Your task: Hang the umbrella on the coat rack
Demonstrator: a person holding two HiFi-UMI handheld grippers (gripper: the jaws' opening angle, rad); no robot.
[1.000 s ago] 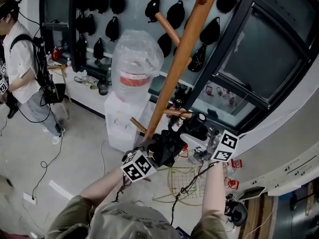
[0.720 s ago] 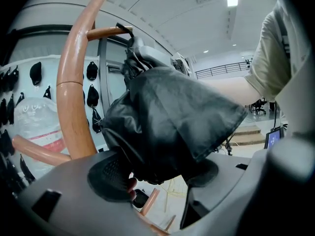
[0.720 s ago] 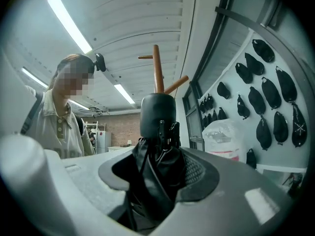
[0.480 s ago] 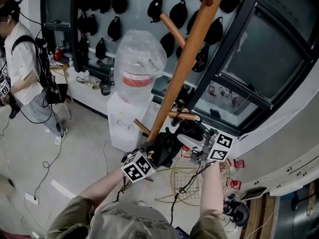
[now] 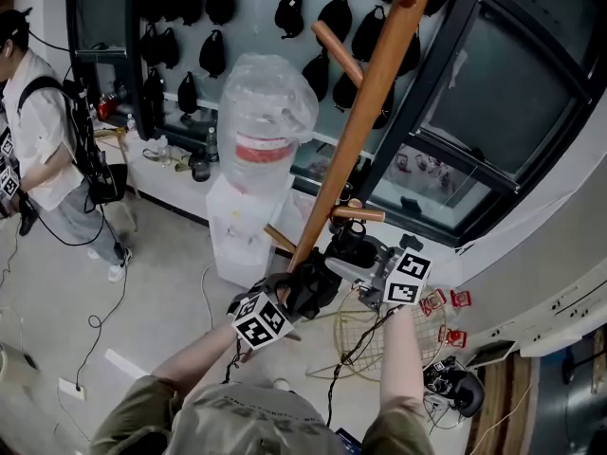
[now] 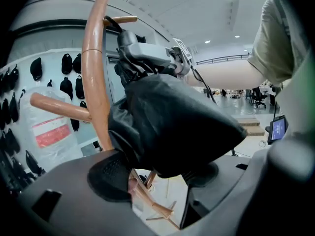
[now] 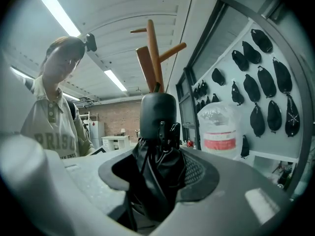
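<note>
Umbrella [image 7: 157, 114]: lower end hidden between right gripper [image 7: 158, 176] jaws.
Coat rack [image 5: 351, 131]: top cut off, above that gripper.

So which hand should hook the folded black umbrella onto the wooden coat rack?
Probably right: the right gripper clamps the folded black umbrella near its handle, close to a short wooden peg; the left gripper holds it farther away.

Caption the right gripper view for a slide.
Right gripper clamps a folded black umbrella, wooden coat rack standing behind it.
</note>
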